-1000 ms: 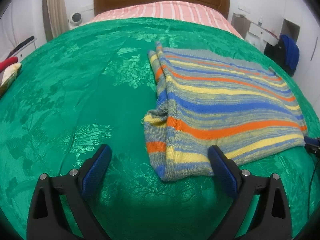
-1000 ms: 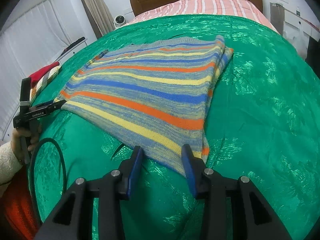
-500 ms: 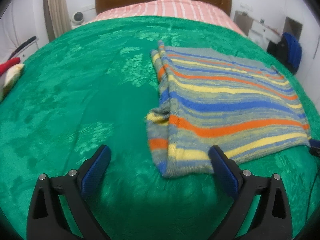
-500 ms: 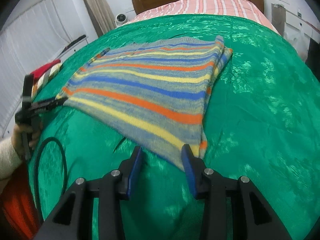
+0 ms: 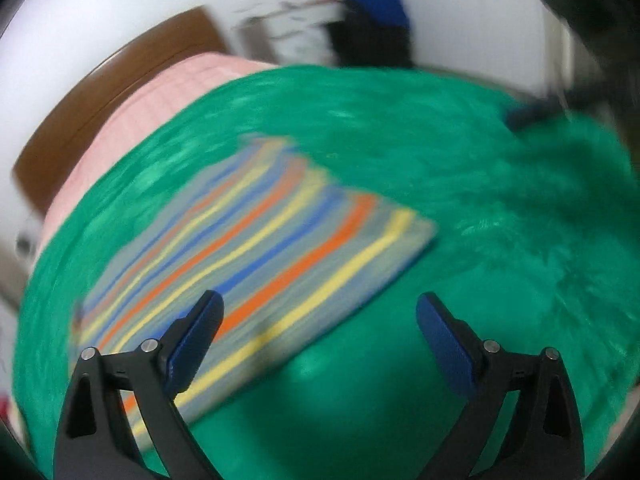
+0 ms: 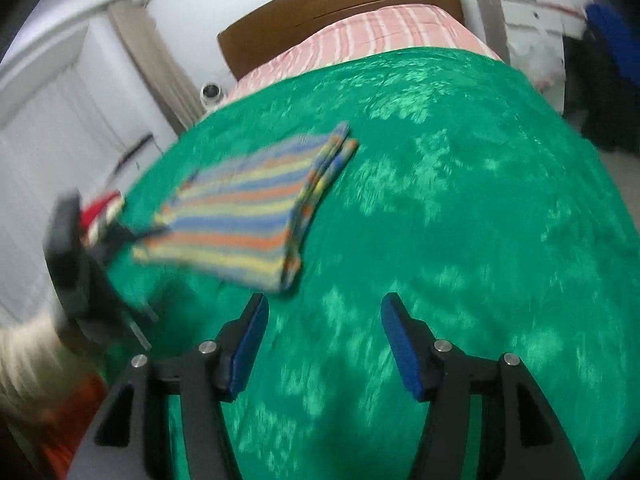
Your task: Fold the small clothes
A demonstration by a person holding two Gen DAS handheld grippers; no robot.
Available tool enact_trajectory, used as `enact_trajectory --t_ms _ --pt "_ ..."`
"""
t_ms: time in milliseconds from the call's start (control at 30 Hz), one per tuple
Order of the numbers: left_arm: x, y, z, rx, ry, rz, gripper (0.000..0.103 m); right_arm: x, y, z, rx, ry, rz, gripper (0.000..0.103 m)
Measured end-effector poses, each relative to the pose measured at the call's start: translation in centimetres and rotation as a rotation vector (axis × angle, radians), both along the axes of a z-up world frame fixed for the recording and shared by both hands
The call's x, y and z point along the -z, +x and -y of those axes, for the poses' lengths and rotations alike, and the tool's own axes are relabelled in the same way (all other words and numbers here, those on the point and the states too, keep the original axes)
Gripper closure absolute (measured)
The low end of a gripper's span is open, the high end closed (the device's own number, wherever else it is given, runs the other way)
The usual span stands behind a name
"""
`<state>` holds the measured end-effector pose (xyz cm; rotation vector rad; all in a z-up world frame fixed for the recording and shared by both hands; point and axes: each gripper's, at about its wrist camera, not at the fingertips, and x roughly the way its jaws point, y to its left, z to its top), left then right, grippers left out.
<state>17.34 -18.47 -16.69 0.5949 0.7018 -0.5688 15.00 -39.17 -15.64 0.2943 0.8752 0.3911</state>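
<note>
A striped knit sweater [image 5: 256, 248] in blue, orange, yellow and grey lies folded flat on the green bedspread [image 5: 460, 184]. My left gripper [image 5: 320, 340] hovers over its near edge, jaws wide and closing. Its left finger [image 5: 196, 340] is over the stripes and its right finger [image 5: 444, 344] over bare cover, with nothing pressed between them. In the right wrist view the sweater [image 6: 244, 208] lies ahead and to the left. My right gripper [image 6: 324, 340] is behind it over bare bedspread [image 6: 460, 200], its jaws opening and nothing between them. The left tool's blurred black body [image 6: 76, 264] is beside the sweater's left end.
A wooden headboard [image 6: 332, 4] and a pink striped sheet [image 6: 384, 36] are at the far end. A red and white cloth [image 6: 102, 212] lies at the bed's left edge. A cream sleeve [image 6: 28, 356] is at lower left. White furniture with a blue item [image 5: 376, 4] stands beyond the bed.
The left wrist view has swung and rolled, so the sweater now sits to its lower left. My right gripper has pulled back from the sweater's corner and its jaws have widened.
</note>
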Motion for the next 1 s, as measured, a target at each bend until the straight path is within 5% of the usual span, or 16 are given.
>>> enact_trajectory --t_ms 33,133,167,200,367,433,500,533,767,1000 --pt "1.3 0.8 2.0 0.002 0.039 -0.008 0.020 -0.1 1.5 0.4 -0.007 0.032 -0.014 0.044" --pt "2.7 2.2 4.9 -0.015 0.021 -0.027 0.064 0.0 6.2 0.9 -0.032 0.134 -0.061 0.042" --pt "2.9 2.4 5.3 -0.033 0.037 -0.011 0.091 0.5 8.0 1.0 -0.041 0.177 -0.093 0.041" --pt "3.0 2.4 5.6 -0.050 0.055 0.015 0.095 1.3 10.4 0.9 -0.046 0.227 -0.137 0.041" --pt "1.2 1.9 3.0 -0.066 -0.092 0.008 0.099 6.5 20.5 -1.2 -0.060 0.349 -0.347 0.035" --pt "0.4 2.2 1.6 -0.086 -0.175 -0.017 0.099 7.8 23.6 -2.4 -0.022 0.411 -0.361 0.035" --pt "-0.5 2.7 -0.1 -0.125 -0.260 -0.046 0.099 7.5 25.6 -4.1 -0.034 0.386 -0.337 0.061" --pt "-1.0 3.0 -1.5 -0.153 -0.314 -0.066 0.099 7.0 26.3 -5.0 -0.043 0.337 -0.330 0.093" --pt "-4.7 3.4 -14.9 -0.382 -0.640 -0.119 0.099 -1.5 26.6 -13.8 -0.195 0.179 -0.176 0.093" --pt "-2.7 2.2 -26.9 -0.624 -0.710 -0.158 0.099 -2.6 27.3 -30.3 -0.358 0.175 -0.178 0.093"
